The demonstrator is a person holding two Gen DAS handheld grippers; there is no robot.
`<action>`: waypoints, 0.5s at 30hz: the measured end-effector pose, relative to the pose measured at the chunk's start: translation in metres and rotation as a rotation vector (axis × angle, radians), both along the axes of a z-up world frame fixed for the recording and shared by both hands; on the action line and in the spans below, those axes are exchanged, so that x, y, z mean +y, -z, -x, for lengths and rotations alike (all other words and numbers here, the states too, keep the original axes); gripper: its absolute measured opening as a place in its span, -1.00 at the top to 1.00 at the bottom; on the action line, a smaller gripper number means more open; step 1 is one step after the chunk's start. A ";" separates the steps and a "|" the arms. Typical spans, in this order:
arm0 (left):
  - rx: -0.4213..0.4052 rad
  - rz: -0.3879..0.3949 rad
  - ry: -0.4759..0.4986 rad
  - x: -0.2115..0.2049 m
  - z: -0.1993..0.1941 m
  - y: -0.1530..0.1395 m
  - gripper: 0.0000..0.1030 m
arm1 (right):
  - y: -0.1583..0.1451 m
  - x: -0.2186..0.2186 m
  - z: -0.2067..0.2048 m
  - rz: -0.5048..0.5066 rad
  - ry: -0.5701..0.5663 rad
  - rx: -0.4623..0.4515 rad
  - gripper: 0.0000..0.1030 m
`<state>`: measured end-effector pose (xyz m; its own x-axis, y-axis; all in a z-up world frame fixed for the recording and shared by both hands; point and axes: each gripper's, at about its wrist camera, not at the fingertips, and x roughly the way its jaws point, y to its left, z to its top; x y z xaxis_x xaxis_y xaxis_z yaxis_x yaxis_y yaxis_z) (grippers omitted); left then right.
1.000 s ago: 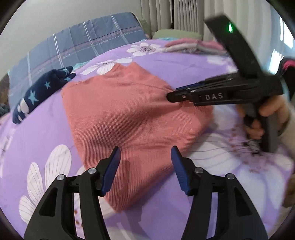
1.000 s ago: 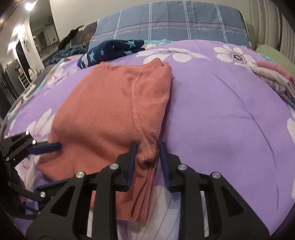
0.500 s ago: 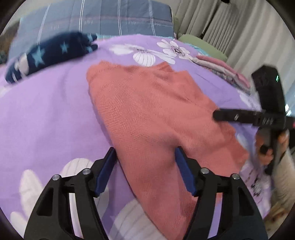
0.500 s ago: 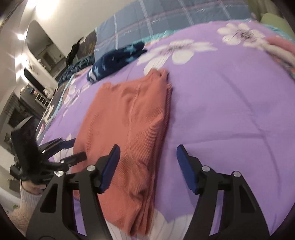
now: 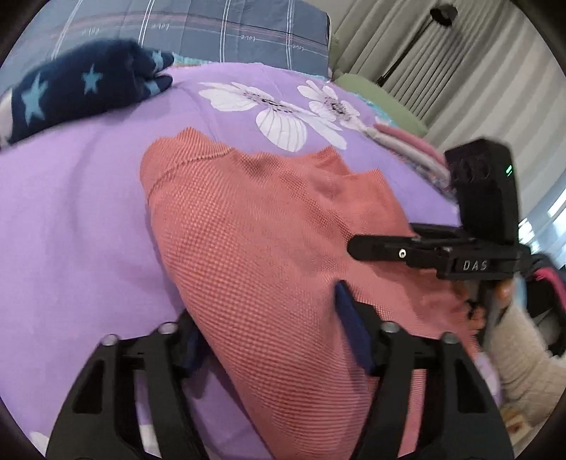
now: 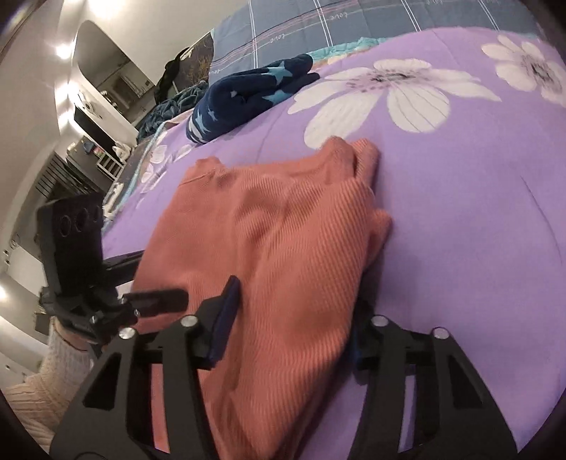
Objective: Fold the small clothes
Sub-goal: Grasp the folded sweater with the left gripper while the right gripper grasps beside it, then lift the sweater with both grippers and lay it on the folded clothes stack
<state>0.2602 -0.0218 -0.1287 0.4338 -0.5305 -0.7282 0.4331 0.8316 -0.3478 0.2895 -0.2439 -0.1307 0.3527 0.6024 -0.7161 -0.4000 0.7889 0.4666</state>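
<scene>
A salmon waffle-knit garment (image 5: 254, 240) (image 6: 283, 226) lies folded on the purple floral bedspread (image 5: 70, 212) (image 6: 460, 230). My left gripper (image 5: 270, 332) straddles its near left edge. One pad sits beside the cloth, the other rests on top, and the jaws are closing with cloth between them. My right gripper (image 6: 290, 329) straddles the near right edge. Its jaws are closing around a raised fold, and the right pad is half hidden behind the cloth. Each gripper shows in the other's view: the right gripper (image 5: 361, 244) side-on over the garment, the left gripper (image 6: 148, 279) at the garment's left edge.
A navy star-print garment (image 5: 78, 92) (image 6: 247, 95) lies at the far left of the bed. Behind it is a blue plaid pillow (image 5: 230, 32) (image 6: 353, 28). A pile of folded pink and grey clothes (image 5: 414, 148) sits far right, by the curtains. Cream sleeves (image 5: 523, 357) cover the person's wrists.
Both grippers opened and let go of the garment, then moved apart to its near corners. Their jaws now stand narrower than half a second ago, astride the cloth.
</scene>
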 end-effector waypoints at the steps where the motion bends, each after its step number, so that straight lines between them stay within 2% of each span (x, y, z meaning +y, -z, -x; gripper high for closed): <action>1: -0.029 -0.032 0.007 -0.005 0.005 -0.005 0.08 | -0.002 0.002 0.001 0.014 0.011 -0.007 0.33; 2: -0.053 -0.054 0.011 -0.009 0.007 -0.008 0.20 | -0.007 0.004 0.006 0.039 0.027 -0.026 0.43; 3: -0.119 -0.115 0.024 -0.018 0.017 -0.018 0.24 | -0.012 0.005 0.010 0.060 0.036 -0.050 0.51; 6: -0.236 -0.194 0.043 -0.033 0.037 -0.047 0.38 | -0.040 0.007 0.037 0.124 0.065 -0.174 0.58; 11: -0.356 -0.145 0.083 -0.061 0.059 -0.115 0.45 | -0.113 -0.023 0.091 0.096 0.157 -0.366 0.60; 15: -0.477 -0.128 0.165 -0.120 0.071 -0.167 0.45 | -0.170 -0.074 0.133 0.094 0.289 -0.525 0.60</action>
<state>0.1894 -0.1416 0.0383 0.6512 -0.5396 -0.5336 0.6476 0.7618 0.0200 0.1569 -0.3175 0.0395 0.8132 0.3723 -0.4473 -0.3217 0.9281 0.1877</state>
